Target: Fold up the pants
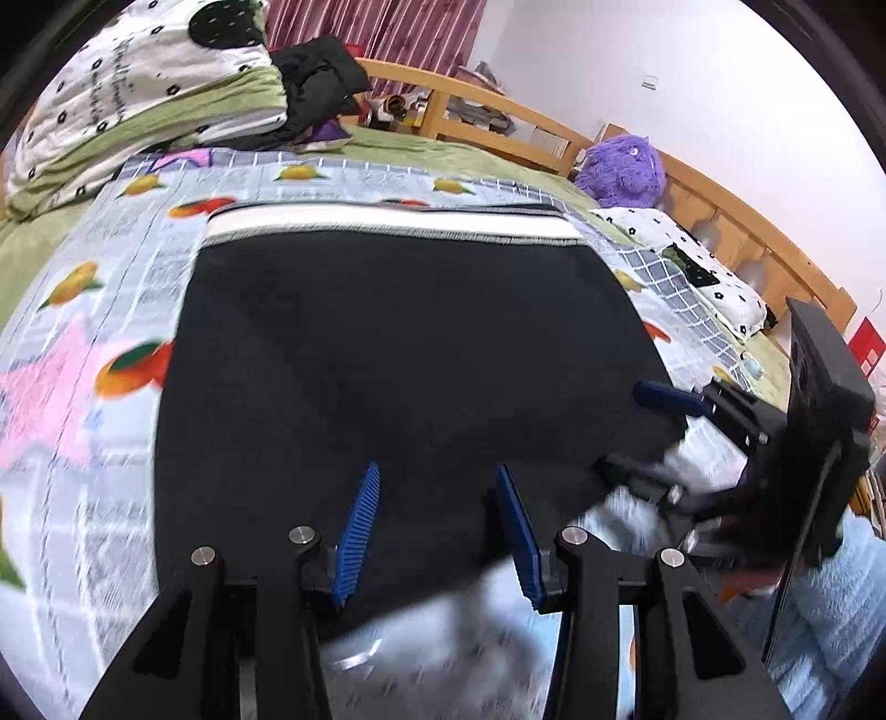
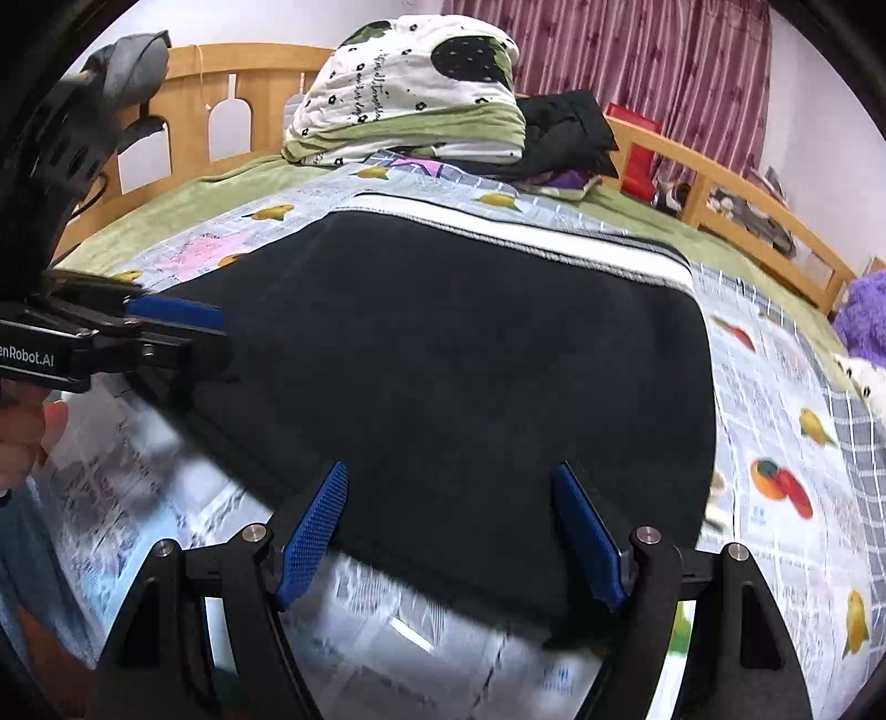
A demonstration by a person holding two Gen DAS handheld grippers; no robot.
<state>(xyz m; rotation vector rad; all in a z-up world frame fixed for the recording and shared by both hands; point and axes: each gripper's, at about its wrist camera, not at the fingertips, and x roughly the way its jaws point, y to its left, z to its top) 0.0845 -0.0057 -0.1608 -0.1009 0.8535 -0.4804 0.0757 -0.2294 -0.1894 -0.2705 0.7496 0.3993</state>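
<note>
Pants (image 1: 398, 354) spread flat mid-bed on fruit-print sheet (image 1: 111, 288), waistband toward far edge. Left claw (image 1: 437, 526) and right claw (image 2: 451, 531) both gaping, empty, poised over near hem, likely for pinching.

Both cams sit low and close over the near edge of the bed (image 1: 50, 260), looking forward between their own jaws across the dark pants (image 1: 398, 343) toward the striped waistband. The left wrist view faces the curtain (image 1: 376, 27) and bed rail, with the right gripper (image 1: 653, 432) poking in from its right side. The right wrist view angles more leftward at the headboard (image 2: 243, 83), catching the left gripper (image 2: 183, 327) at its left edge. Both share the pants, fruit-print sheet (image 2: 786, 443) and pillow pile (image 2: 410, 83).
</note>
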